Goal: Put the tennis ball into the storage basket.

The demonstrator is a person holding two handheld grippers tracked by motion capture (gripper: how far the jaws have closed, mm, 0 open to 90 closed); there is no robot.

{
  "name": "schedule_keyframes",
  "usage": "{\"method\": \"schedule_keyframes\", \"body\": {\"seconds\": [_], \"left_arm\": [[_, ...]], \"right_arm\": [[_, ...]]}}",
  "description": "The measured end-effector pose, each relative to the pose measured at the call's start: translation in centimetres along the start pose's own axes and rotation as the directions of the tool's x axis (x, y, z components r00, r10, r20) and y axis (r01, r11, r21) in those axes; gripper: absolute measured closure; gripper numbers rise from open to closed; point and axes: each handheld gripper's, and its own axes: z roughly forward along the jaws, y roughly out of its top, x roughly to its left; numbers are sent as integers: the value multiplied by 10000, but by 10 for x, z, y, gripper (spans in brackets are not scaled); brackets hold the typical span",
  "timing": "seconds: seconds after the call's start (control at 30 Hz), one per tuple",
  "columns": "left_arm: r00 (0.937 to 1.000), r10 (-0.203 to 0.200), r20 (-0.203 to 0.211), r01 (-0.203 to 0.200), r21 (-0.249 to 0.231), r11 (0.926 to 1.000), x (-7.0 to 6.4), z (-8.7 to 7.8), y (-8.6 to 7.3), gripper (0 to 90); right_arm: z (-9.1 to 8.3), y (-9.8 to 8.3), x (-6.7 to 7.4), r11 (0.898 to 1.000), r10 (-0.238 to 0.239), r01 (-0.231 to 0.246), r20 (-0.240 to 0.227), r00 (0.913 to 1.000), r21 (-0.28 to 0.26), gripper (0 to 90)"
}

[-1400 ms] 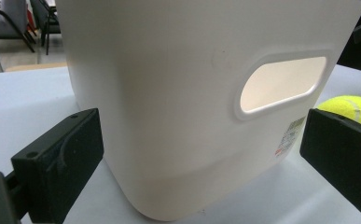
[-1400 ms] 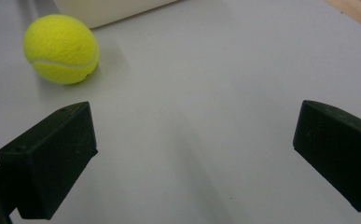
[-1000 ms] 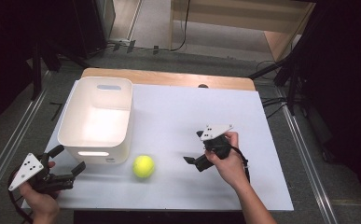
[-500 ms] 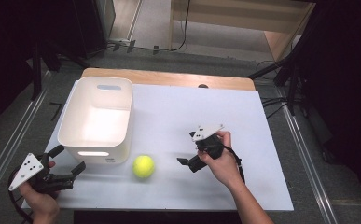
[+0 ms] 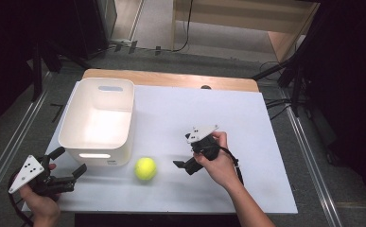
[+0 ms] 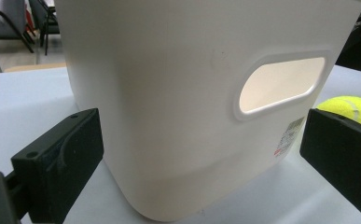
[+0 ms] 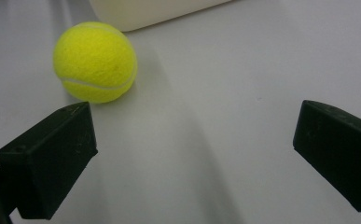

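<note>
A yellow tennis ball [image 5: 145, 168] lies on the white table [image 5: 247, 123], just in front of the right corner of a white plastic bin [image 5: 98, 123]. My right gripper [image 5: 181, 151] is open, a short way to the right of the ball and pointing toward it. In the right gripper view the ball [image 7: 95, 61] sits ahead of the left jaw, outside the gap of the gripper [image 7: 192, 161]. My left gripper [image 5: 71, 161] is open at the table's front left, facing the bin's near wall [image 6: 183, 93] and its handle hole. The ball [image 6: 350, 109] peeks out behind its right jaw.
The bin looks empty inside and stands on the left half of the table. A wooden strip [image 5: 171, 78] runs along the far edge. Metal rails and dark floor flank both sides.
My right gripper has moved left and slightly forward, closer to the ball. The left gripper, the ball and the bin have stayed where they were.
</note>
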Motion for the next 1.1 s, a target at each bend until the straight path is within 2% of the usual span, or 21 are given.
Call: {"method": "schedule_keyframes", "body": {"seconds": [1.1], "left_arm": [[10000,14,29,-14,4,10000,0,0,0,0]], "right_arm": [[26,17,12,9974,-421,453,-574,9975,561,0]]}}
